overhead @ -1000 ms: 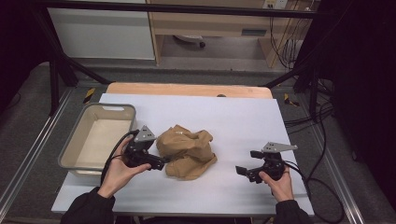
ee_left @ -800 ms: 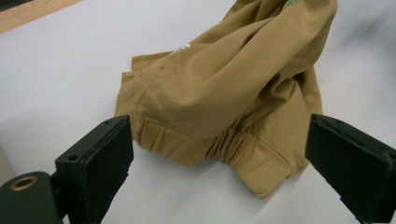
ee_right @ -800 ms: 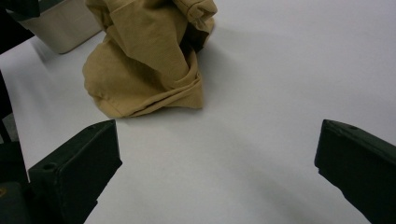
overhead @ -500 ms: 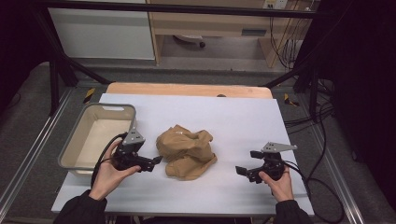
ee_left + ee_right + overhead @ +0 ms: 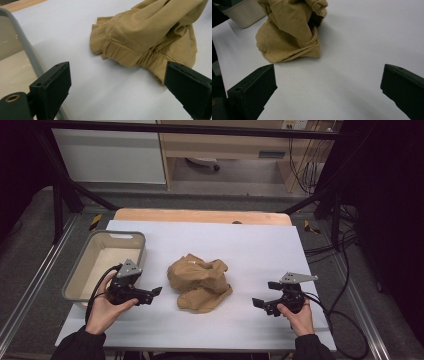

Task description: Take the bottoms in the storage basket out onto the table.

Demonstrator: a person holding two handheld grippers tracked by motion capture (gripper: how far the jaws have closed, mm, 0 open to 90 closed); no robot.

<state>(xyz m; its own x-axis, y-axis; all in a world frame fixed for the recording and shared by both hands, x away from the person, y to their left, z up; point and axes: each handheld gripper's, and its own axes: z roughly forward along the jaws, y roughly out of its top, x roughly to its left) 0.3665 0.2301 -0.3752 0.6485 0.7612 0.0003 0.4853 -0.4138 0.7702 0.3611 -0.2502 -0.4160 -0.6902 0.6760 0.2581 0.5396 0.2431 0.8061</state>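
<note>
Left gripper [image 5: 154, 292], jaws spread and empty, sits lower left of frame, just beside the crumpled tan garment [image 5: 199, 282] at centre. Right gripper [image 5: 259, 303], also spread, is farther off at lower right; left is nearer.

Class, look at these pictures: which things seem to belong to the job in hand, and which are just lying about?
Likely part of the job, as a judgement:
crumpled tan garment
left gripper, open, pointing at it
right gripper, open
beige bin

Just lying about:
wooden board behind the white table
cables on the floor
</note>
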